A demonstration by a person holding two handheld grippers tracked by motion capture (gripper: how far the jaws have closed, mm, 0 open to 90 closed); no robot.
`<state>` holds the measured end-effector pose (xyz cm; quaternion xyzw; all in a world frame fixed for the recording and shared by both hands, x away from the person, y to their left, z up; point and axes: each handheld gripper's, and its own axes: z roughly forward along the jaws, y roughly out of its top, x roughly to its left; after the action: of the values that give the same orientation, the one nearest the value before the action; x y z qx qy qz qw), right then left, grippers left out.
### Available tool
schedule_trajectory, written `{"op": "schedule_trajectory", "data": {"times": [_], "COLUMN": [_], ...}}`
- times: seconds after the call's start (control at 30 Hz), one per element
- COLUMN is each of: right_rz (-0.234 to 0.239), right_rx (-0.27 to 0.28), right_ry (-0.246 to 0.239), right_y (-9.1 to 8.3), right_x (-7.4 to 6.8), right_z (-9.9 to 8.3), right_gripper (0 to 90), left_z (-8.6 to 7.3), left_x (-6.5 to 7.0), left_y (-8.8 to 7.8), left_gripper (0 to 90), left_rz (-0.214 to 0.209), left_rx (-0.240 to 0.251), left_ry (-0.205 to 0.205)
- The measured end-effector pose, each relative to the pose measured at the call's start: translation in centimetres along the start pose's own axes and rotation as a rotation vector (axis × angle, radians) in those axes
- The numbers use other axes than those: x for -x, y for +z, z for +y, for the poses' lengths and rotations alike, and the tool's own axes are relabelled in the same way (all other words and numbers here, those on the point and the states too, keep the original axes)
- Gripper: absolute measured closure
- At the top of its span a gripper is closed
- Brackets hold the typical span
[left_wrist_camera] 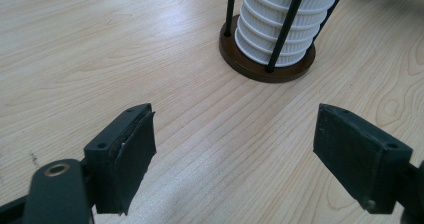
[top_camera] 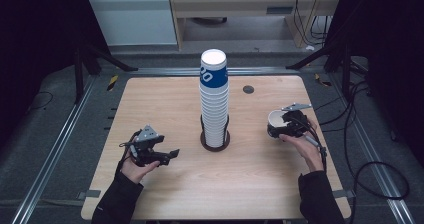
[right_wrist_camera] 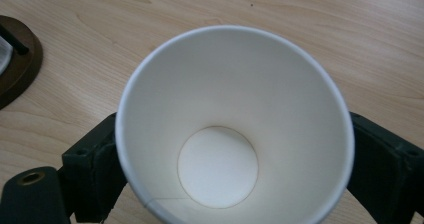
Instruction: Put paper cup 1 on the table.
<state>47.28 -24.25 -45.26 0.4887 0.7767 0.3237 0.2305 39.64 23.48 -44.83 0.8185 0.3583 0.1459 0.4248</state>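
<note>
A tall stack of white paper cups point(top_camera: 214, 109), the top one banded blue, stands in a black-rod holder on a round brown base point(left_wrist_camera: 267, 66) at the table's middle. A single white paper cup point(right_wrist_camera: 235, 129) stands mouth-up at the right, also seen in the high view point(top_camera: 276, 118). My right gripper point(top_camera: 287, 126) straddles it, one jaw on each side at rim width. The cup is round and unsqueezed, and its rim hides the pads. My left gripper point(left_wrist_camera: 232, 156) hovers low over bare wood, left of the holder. It is wide open, with nothing between its fingers.
The wooden table point(top_camera: 165, 99) has a small dark round plug point(top_camera: 248, 89) at the back right. Cables point(top_camera: 370, 174) trail off the right edge. Metal rails and black frame legs surround the table.
</note>
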Motion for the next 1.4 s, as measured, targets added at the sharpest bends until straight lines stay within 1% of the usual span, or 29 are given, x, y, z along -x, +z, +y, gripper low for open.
{"op": "schedule_trajectory", "data": {"times": [0.13, 0.27, 0.37, 0.43, 0.53, 0.6, 0.63, 0.7, 0.87, 0.93, 1.0, 1.1, 1.13, 1.17, 1.2, 1.23, 1.27, 1.3, 1.33, 1.37, 1.4], "right_rz": [-0.005, 0.000, 0.016, 0.027, 0.048, 0.065, 0.073, 0.087, 0.127, 0.138, 0.133, 0.151, 0.160, 0.177, 0.189, 0.189, 0.198, 0.198, 0.214, 0.225, 0.225], "right_rx": [0.041, 0.097, 0.157, 0.174, 0.220, 0.262, 0.271, 0.310, 0.376, 0.397, 0.432, 0.465, 0.476, 0.499, 0.504, 0.504, 0.518, 0.518, 0.535, 0.541, 0.541], "right_ry": [0.003, 0.001, 0.012, 0.010, 0.017, 0.026, 0.026, 0.024, 0.007, -0.006, -0.015, -0.018, -0.019, -0.015, -0.019, -0.019, -0.036, -0.036, -0.031, -0.031, -0.031], "right_y": [-1.0, -2.0, -2.9, -3.5, -4.4, -5.2, -5.4, -6.1, -7.4, -7.9, -8.6, -9.4, -9.7, -10.2, -10.5, -10.5, -10.9, -10.9, -11.3, -11.4, -11.4], "right_x": [0.0, -0.1, -0.1, -0.2, -0.5, -0.8, -0.9, -1.3, -2.6, -3.2, -3.9, -4.6, -4.7, -5.1, -5.3, -5.3, -5.8, -5.8, -6.2, -6.3, -6.3], "right_z": [0.2, 0.5, 0.8, 1.1, 1.6, 2.0, 2.2, 2.6, 3.6, 3.9, 4.4, 4.9, 5.1, 5.5, 5.8, 5.8, 6.3, 6.3, 6.9, 7.1, 7.1], "right_gripper": [8.6, 8.5, 8.9, 8.8, 9.2, 9.9, 9.9, 10.0, 9.9, 10.0, 11.2, 11.5, 11.6, 11.6, 11.6, 11.6, 11.6, 11.6, 11.6, 11.6, 11.6], "left_z": [0.0, 0.0, 0.0, 0.0, 0.0, 0.0, 0.0, 0.0, 0.0, 0.0, 0.1, 0.1, 0.0, 0.0, 0.0, 0.0, 0.0, 0.0, 0.0, 0.0, 0.0], "left_x": [0.0, 0.0, 0.0, 0.0, 0.0, 0.1, 0.1, 0.1, 0.0, -0.1, -0.2, -0.3, -0.2, -0.2, -0.1, -0.1, 0.0, 0.0, 0.0, 0.0, 0.0], "left_y": [-0.1, -0.2, -0.2, -0.2, -0.1, -0.1, -0.1, 0.0, 0.0, -0.1, -0.2, -0.3, -0.3, -0.2, -0.2, -0.2, -0.1, -0.1, 0.0, 0.0, 0.0], "left_gripper": [16.3, 16.3, 16.3, 16.3, 16.3, 16.3, 16.3, 16.3, 16.3, 16.4, 16.4, 16.4, 16.4, 16.4, 16.3, 16.3, 16.2, 16.3, 16.2, 16.2, 16.3], "left_rz": [0.002, 0.002, 0.002, 0.001, 0.001, 0.001, 0.000, 0.000, -0.002, -0.001, -0.001, -0.001, -0.004, -0.004, -0.005, -0.005, -0.009, -0.009, -0.010, -0.010, -0.010], "left_rx": [0.004, 0.005, 0.006, 0.006, 0.004, 0.002, 0.001, -0.001, 0.001, 0.006, 0.010, 0.011, 0.009, 0.008, 0.005, 0.005, 0.002, 0.002, 0.000, -0.001, -0.001], "left_ry": [0.000, 0.001, 0.002, 0.001, 0.001, 0.003, 0.004, 0.004, 0.003, 0.000, -0.002, -0.002, -0.001, 0.000, 0.004, 0.004, 0.009, 0.009, 0.009, 0.008, 0.008]}}
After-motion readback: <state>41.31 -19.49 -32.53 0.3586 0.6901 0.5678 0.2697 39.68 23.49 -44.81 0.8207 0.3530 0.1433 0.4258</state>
